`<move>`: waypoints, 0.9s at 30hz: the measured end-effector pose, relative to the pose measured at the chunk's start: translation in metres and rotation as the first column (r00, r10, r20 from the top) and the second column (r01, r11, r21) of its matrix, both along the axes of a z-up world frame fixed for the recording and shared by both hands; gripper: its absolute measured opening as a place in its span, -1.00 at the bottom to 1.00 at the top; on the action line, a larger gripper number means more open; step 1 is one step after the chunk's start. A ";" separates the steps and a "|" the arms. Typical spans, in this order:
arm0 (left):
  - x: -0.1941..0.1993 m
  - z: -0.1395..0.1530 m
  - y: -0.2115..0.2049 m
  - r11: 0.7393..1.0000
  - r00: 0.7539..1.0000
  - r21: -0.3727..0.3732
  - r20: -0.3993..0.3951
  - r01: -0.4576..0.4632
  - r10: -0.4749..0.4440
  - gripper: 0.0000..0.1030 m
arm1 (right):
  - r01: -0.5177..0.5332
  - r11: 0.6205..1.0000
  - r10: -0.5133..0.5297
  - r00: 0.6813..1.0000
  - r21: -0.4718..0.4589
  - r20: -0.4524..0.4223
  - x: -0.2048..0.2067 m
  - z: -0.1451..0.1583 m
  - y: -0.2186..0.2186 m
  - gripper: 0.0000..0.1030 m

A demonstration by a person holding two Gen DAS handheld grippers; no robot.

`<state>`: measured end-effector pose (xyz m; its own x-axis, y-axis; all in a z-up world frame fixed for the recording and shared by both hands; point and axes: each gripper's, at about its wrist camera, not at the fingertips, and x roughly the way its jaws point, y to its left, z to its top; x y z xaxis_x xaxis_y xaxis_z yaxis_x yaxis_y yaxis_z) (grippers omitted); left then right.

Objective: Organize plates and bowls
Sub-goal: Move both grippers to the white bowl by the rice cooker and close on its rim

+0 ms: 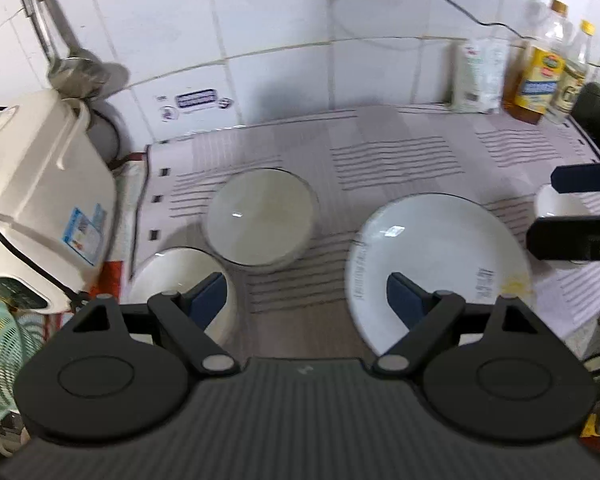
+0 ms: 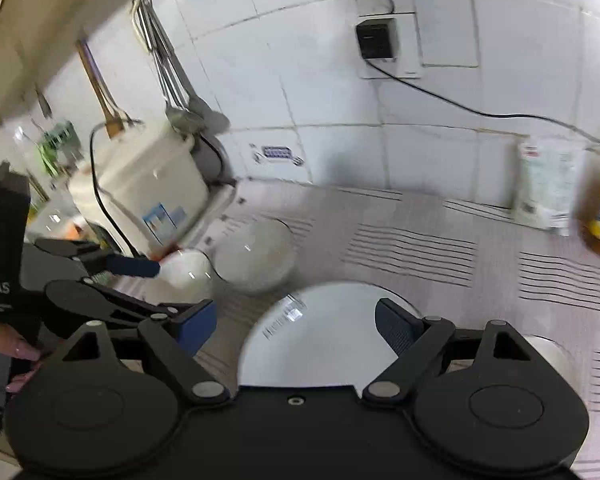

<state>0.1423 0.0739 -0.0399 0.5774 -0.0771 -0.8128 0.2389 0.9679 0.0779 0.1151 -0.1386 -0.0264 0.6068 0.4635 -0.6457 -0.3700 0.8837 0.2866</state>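
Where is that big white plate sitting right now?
The big white plate lies on the striped mat, right of centre in the left camera's view, with a frosted bowl to its left and a small white cup to its right.

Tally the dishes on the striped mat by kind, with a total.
Plates: 1, the large white plate.
Bowls: 3, the near-left white bowl, the shallow bowl behind it, and the small white bowl at the right edge.
Total: 4 dishes.
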 end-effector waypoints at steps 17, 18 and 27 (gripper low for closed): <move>0.098 -0.055 0.069 0.987 0.989 -0.059 -0.038 -0.148 0.146 0.35 | 0.004 0.998 -0.001 0.999 0.056 -0.046 0.093 -0.077 0.080 0.30; 0.102 -0.058 0.066 0.991 0.991 -0.030 -0.023 -0.131 0.130 0.35 | 0.005 0.998 -0.001 0.998 0.065 -0.062 0.097 -0.081 0.083 0.30; 0.143 -0.093 0.077 0.981 0.978 -0.112 -0.157 -0.159 0.141 -0.34 | 0.055 0.998 -0.056 0.988 -0.015 -0.141 0.129 -0.111 0.110 0.06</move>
<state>0.2854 0.1509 -0.1326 0.4646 -0.1037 -0.8794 0.0901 0.9935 -0.0696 0.2439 -0.0285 -0.1370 0.5336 0.4243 -0.7316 -0.2769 0.9050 0.3229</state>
